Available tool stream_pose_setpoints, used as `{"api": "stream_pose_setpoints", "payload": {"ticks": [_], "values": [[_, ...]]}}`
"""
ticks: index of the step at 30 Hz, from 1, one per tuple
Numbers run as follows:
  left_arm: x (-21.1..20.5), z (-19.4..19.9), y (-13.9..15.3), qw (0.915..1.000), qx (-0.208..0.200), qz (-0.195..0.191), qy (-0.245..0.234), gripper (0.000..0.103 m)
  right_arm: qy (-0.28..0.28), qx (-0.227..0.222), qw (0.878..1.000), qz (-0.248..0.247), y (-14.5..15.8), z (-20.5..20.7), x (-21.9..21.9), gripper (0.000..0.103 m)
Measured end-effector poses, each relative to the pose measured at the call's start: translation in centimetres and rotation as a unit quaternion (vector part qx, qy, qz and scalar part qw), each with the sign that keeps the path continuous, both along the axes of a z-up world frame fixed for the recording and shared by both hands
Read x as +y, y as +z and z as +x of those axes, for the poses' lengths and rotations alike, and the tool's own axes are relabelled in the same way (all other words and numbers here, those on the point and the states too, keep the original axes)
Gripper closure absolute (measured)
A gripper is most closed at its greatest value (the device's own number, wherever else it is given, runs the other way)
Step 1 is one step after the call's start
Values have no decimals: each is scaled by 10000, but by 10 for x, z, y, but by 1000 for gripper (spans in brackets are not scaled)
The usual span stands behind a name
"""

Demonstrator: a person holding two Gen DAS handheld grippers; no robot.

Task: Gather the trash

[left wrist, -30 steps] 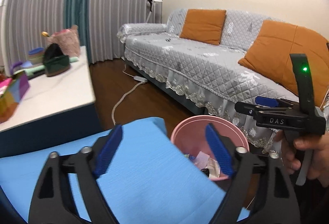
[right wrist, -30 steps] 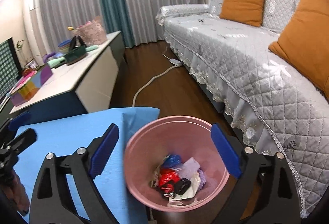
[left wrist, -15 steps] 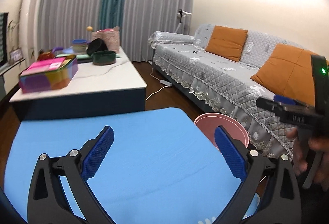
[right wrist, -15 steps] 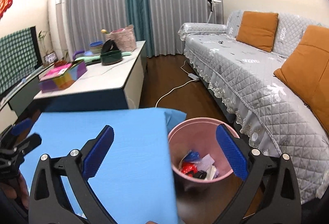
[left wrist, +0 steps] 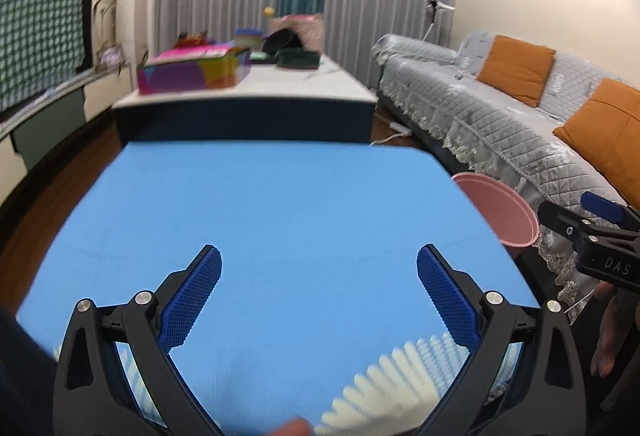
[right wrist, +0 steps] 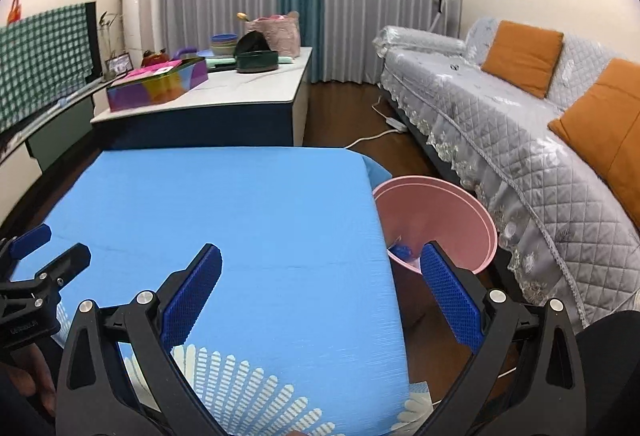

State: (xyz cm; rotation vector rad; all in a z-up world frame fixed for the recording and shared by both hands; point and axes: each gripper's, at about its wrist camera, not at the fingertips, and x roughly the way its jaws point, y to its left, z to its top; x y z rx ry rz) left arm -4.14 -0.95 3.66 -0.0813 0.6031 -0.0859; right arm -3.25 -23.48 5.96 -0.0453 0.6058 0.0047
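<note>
A pink trash bin stands on the floor at the right edge of a blue-covered table; a bit of blue trash shows inside it. In the left wrist view the bin is partly hidden by the table. My left gripper is open and empty above the blue cloth. My right gripper is open and empty over the table's right edge, its right finger in front of the bin. No trash shows on the cloth.
A grey sofa with orange cushions runs along the right. A white coffee table behind carries a colourful box, a dark green bowl and a pink bag. A power cord lies on the wooden floor.
Both grippers have pulled back from over the bin and turned left toward the blue table. The bin now sits at the right side of both views.
</note>
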Motion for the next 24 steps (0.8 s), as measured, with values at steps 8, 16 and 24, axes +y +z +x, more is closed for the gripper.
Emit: {"api": "stream_pose_setpoints", "payload": {"ticks": [8, 16, 24], "values": [[10, 7, -5, 9997, 0, 26, 259, 8, 231, 246, 9994, -29, -16, 9, 17, 5], [8, 8, -5, 9996, 19, 32, 276, 8, 101, 394, 9992, 16, -23, 15, 16, 5], [6, 8, -7, 9997, 63, 35, 227, 8, -31, 424, 9991, 80, -24, 16, 10, 5]]}}
